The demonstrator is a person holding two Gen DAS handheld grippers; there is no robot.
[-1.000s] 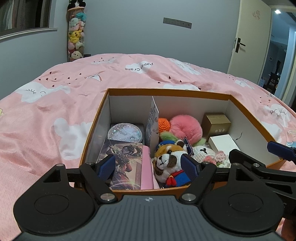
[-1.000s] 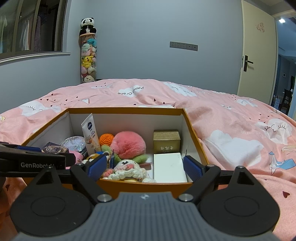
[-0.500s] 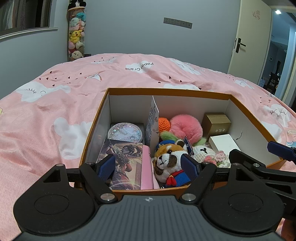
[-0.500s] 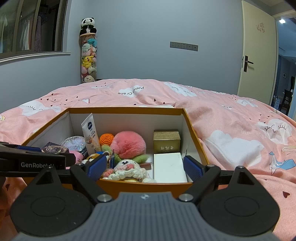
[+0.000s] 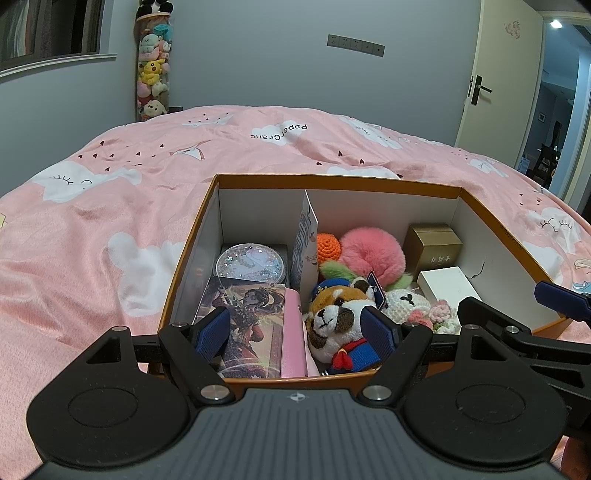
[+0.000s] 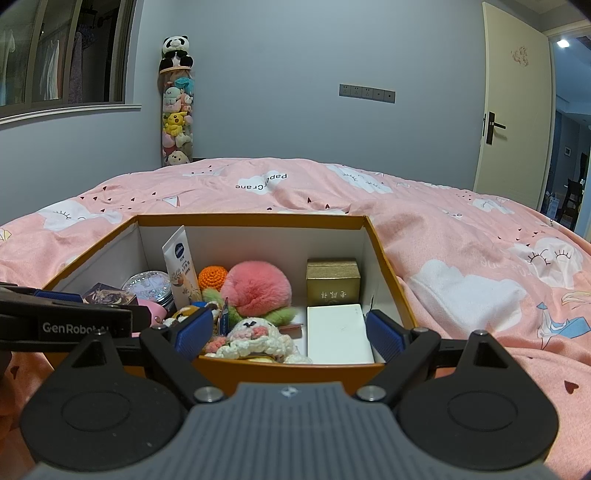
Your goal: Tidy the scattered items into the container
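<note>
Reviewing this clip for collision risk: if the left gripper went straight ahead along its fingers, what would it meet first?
Probably the box's near orange rim, just past the open left gripper. If it cleared that, the red panda plush and the illustrated card lie next; depth is hard to judge.

A bedroom under dim, cool, even indoor light, with the brightest source a ceiling lamp [image 5: 556, 24] glowing through the doorway at two o'clock in both wrist views. The pink bedspread [image 5: 110, 221] shows soft, low-contrast shading and no hard shadows; the white inner walls of the box [image 5: 369, 206] reflect the most light. Faint glare sits on the glossy card [image 5: 255, 325] at six o'clock in the left view. Fisheye distortion bows the bed and door frame, and dark vignetting cuts the corners. Focus is sharp throughout, without motion blur.
</note>
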